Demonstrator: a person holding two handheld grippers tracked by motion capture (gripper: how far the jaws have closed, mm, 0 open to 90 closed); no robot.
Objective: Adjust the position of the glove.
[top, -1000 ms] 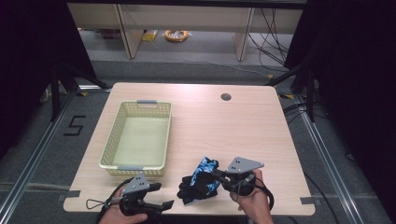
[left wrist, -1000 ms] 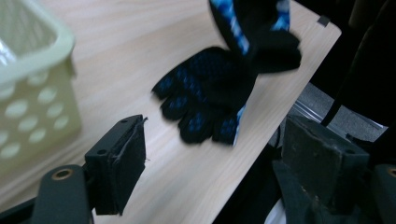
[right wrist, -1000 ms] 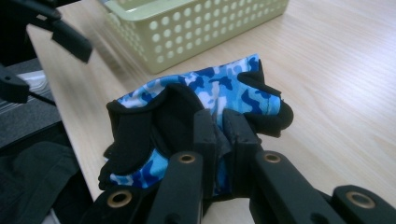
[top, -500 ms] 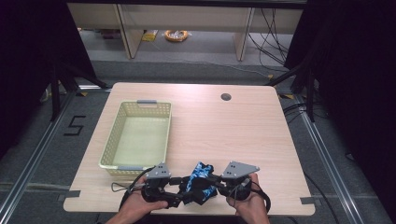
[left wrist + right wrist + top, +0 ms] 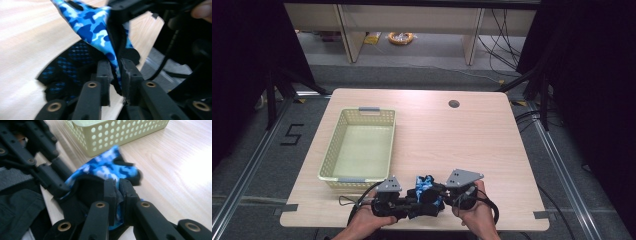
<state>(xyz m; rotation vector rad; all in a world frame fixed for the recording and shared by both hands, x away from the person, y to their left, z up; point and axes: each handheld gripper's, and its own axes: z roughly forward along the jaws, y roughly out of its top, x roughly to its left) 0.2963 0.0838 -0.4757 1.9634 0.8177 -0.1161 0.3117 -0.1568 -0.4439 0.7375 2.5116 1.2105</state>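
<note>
A blue camouflage glove (image 5: 426, 186) with a black palm (image 5: 67, 67) hangs between both grippers, just over the table's front edge. My left gripper (image 5: 413, 205) (image 5: 116, 68) has just been closing, and its pads now pinch the glove's black-trimmed edge. My right gripper (image 5: 439, 196) (image 5: 117, 186) is shut on another part of the same glove (image 5: 110, 170). The left gripper's black jaws (image 5: 50, 177) come in from the left of the right gripper view. The right gripper (image 5: 132, 6) shows at the top of the left gripper view.
A pale yellow-green mesh basket (image 5: 332, 160) (image 5: 112, 132) with nothing in it stands on the left half of the wooden table (image 5: 462, 145). A round cable hole (image 5: 454, 104) is near the far edge. Floor rails run along both sides.
My left gripper has moved right to the glove, and its jaws have gone from wide apart to closed on the fabric. The right gripper has stayed put with the glove.
</note>
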